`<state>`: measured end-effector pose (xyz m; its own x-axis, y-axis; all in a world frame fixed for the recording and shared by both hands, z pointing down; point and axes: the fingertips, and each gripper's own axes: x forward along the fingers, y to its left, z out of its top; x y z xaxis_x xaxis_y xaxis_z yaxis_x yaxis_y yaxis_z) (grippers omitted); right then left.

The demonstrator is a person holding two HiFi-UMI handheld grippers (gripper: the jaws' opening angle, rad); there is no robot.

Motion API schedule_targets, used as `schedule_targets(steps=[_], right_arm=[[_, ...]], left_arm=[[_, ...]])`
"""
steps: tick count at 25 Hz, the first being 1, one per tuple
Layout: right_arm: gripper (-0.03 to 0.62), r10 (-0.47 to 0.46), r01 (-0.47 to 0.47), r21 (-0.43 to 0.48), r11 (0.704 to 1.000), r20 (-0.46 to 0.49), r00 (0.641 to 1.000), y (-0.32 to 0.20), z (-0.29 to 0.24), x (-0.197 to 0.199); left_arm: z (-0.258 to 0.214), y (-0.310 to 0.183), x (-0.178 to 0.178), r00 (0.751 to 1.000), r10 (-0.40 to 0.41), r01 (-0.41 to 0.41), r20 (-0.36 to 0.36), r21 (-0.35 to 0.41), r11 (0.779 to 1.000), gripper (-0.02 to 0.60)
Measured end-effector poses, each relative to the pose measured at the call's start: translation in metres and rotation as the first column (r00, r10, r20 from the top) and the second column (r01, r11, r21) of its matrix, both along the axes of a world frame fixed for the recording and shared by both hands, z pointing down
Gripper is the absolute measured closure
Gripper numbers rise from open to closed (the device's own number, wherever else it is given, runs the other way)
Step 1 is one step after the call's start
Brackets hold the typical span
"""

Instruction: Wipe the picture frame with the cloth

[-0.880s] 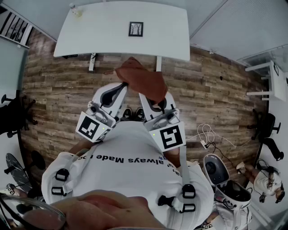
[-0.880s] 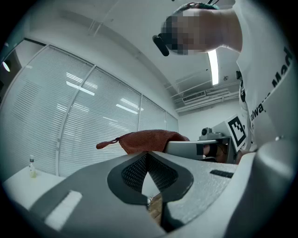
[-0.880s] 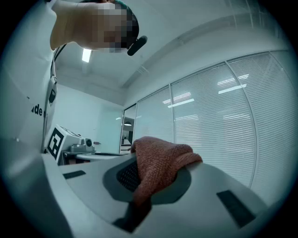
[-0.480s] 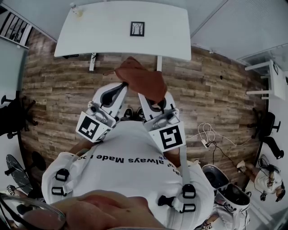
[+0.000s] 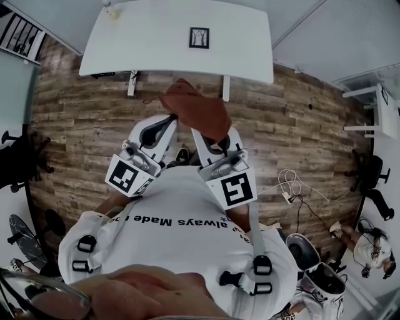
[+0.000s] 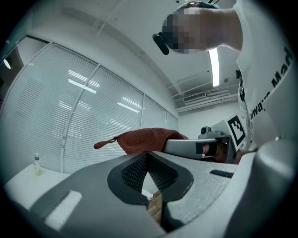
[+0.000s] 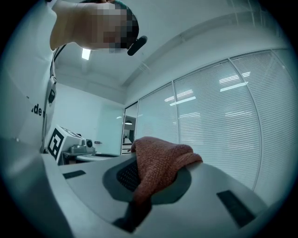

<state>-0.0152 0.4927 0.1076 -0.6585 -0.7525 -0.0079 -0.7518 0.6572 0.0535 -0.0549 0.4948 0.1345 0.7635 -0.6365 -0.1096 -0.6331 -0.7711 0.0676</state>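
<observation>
A small black picture frame (image 5: 199, 37) stands on the white table (image 5: 144, 47) at the top of the head view, well ahead of both grippers. My right gripper (image 5: 211, 136) is held in front of the person's chest, shut on a rust-brown cloth (image 5: 197, 109) that drapes over its tips. In the right gripper view the cloth (image 7: 160, 162) fills the space between the jaws of that gripper (image 7: 144, 181). My left gripper (image 5: 169, 120) is beside it, its jaws (image 6: 147, 158) closed together with nothing between them. The cloth (image 6: 149, 138) also shows in the left gripper view.
A small bottle (image 5: 112, 11) stands at the table's far left corner. Wooden floor lies between the person and the table. Cables (image 5: 290, 187) trail on the floor at right, office chairs (image 5: 369, 175) and another white table (image 5: 375, 106) stand further right, and a chair (image 5: 19, 156) at left.
The table and frame have shifted a little to the right in the head view, and the floor objects at lower right have slid down. Both grippers and the cloth keep the same pose.
</observation>
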Motion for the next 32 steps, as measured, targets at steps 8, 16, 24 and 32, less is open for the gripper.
schedule_targets(steps=[8, 16, 24, 32], right_arm=[[0.572, 0.003, -0.003, -0.020, 1.000, 0.004, 1.000, -0.033, 0.009, 0.009], [0.574, -0.014, 0.014, -0.010, 1.000, 0.002, 1.000, -0.108, 0.012, 0.060], [0.574, -0.033, 0.033, -0.003, 0.999, -0.002, 0.999, -0.181, -0.002, 0.127], [0.572, -0.067, 0.067, 0.000, 0.998, 0.002, 0.998, -0.225, -0.003, 0.138]], left_arm=[[0.015, -0.030, 0.011, 1.000, 0.006, -0.006, 0.000, -0.044, 0.999, 0.580], [0.009, -0.112, 0.065, 1.000, 0.007, -0.007, 0.021, -0.011, 1.000, 0.580], [-0.004, -0.187, 0.135, 0.999, 0.004, -0.004, 0.043, 0.014, 1.000, 0.580], [-0.007, -0.229, 0.146, 0.999, -0.031, 0.030, 0.039, 0.021, 0.999, 0.580]])
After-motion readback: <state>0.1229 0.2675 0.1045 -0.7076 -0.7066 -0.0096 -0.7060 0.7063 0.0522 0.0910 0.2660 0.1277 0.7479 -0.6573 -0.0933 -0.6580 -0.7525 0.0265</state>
